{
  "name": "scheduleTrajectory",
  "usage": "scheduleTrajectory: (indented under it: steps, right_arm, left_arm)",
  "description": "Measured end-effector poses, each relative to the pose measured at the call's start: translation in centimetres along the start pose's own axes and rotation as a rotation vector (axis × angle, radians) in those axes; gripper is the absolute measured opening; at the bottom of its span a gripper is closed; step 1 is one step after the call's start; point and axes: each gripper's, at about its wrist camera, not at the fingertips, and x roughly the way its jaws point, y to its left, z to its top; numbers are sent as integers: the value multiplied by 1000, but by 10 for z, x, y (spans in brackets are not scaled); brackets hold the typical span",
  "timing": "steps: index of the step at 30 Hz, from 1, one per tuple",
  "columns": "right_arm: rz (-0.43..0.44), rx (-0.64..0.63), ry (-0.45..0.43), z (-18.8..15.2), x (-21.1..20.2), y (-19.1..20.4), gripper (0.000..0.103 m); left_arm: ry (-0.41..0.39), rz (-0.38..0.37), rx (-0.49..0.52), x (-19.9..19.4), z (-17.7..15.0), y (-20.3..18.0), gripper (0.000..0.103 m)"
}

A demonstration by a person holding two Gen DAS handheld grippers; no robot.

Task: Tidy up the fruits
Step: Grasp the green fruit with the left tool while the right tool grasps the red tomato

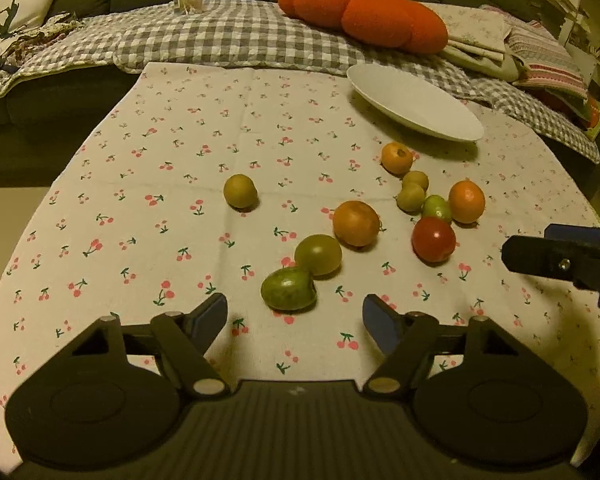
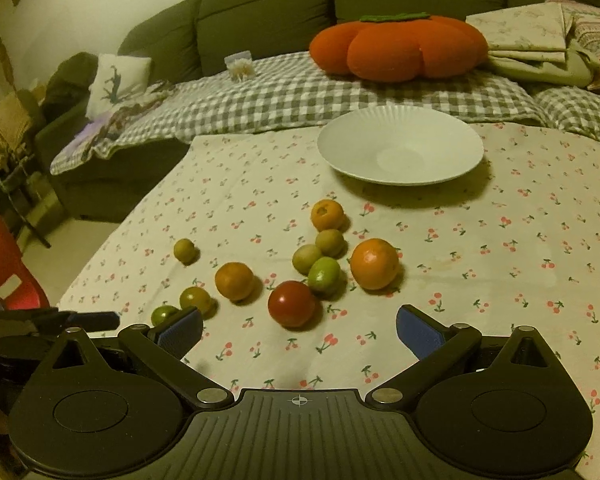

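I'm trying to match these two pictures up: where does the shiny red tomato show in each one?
Left wrist view: the red tomato sits right of centre, just below a small green fruit.
Right wrist view: the red tomato sits at centre, just ahead of the gripper's open fingers.
Shared landmark: the white plate, beyond the fruit in both.

tablecloth [image 2: 500,240]: cream, pink cherry print
plate [image 2: 400,148]: white
tomato [image 2: 292,303]: red
orange [image 2: 374,263]: orange
blanket [image 2: 280,100]: grey-white gingham
pumpkin cushion [image 2: 400,50]: orange, green stem
claw pads [image 2: 414,334]: blue
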Motion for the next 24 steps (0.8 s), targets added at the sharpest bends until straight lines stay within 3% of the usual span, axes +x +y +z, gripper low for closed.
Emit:
scheduleTrajectory:
  steps: [8,14,24]
  right_arm:
    - [-53,3,9,-4,12,2,101]
    - [-78,-1,14,-9,25,5,94]
    - [-89,-33,-10,-10,44,16,88]
  left_arm:
    - [3,11,5,7,0,0,62]
    - [-4,19,24,13,0,-1,49]
    - [-25,15,41,21,0,-3,36]
